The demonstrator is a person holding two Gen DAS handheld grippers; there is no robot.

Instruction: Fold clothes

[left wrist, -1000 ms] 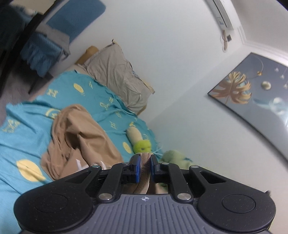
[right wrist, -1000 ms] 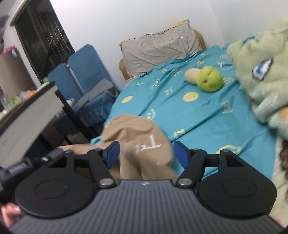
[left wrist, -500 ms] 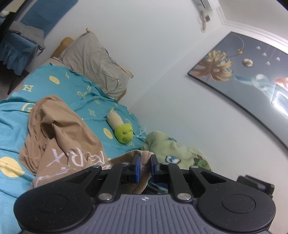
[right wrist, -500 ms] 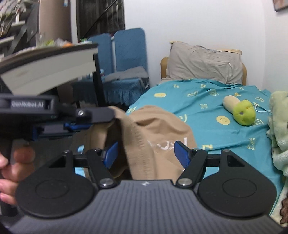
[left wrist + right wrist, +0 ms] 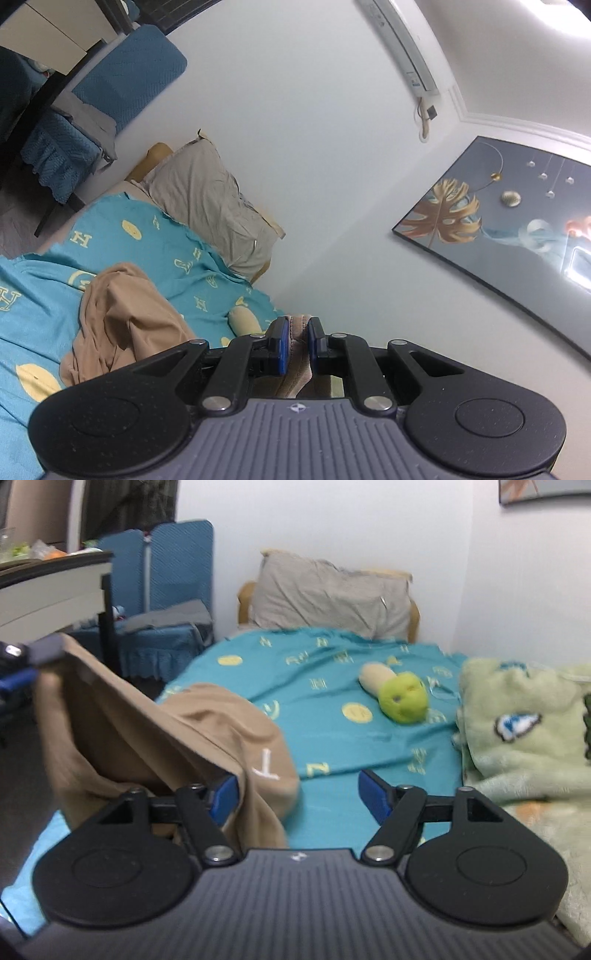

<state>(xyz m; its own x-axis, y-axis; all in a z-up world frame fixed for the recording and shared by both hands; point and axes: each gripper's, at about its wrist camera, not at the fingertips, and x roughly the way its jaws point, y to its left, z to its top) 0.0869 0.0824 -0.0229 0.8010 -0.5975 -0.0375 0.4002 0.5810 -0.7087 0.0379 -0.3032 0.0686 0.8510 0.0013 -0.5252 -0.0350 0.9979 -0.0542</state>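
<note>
In my left wrist view the tan garment lies heaped at the lower left of the frame on the turquoise bed cover, and one ribbed edge of it runs up to the lower middle, where my left gripper has its fingers pressed together on that hem; I hold it raised, I judge, so the cloth hangs free of the bed and can be spread for folding. In my right wrist view the same garment stretches from the upper left, where the other gripper lifts it, down to the lower middle. There my right gripper has its fingers spread wide, having just been opening; the cloth drapes against the left finger but nothing is pinched. I reckon it is positioned to take a second corner. At the right of that frame the green plush toy and fleece blanket lie well apart from the garment.
</note>
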